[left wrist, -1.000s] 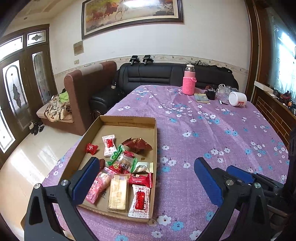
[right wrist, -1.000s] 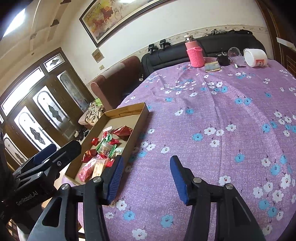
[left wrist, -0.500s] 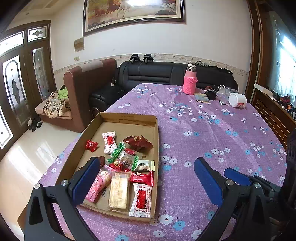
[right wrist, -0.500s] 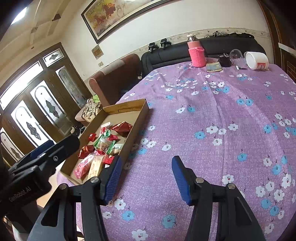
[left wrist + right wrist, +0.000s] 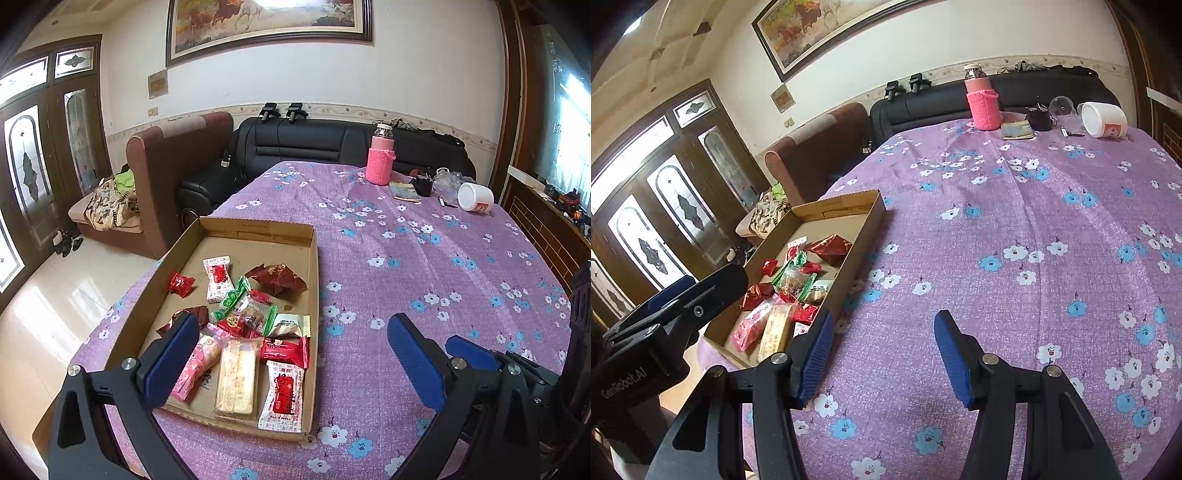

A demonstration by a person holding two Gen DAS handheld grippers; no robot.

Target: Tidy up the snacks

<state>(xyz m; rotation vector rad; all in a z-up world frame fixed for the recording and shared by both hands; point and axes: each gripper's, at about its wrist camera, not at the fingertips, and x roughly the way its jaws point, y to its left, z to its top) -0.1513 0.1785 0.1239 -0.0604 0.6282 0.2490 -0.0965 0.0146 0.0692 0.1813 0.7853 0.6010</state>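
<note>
Just ahead of the left tongs (image 5: pixel 291 350), a shallow cardboard tray (image 5: pixel 255 229) lies on the purple flowered worktop (image 5: pixel 424 266), filled with wrapped snacks (image 5: pixel 240 325): a pale wafer pack (image 5: pixel 236 380), a pink packet (image 5: pixel 195 365) and red-and-white sachets. Both blue pads of the left tongs stand wide apart, holding nothing. Right of the tray, the right tongs (image 5: pixel 882 350) hover over bare cloth, also spread and empty. Far beyond both, a pink bottle (image 5: pixel 380 162) and white jar (image 5: pixel 474 197) stand.
</note>
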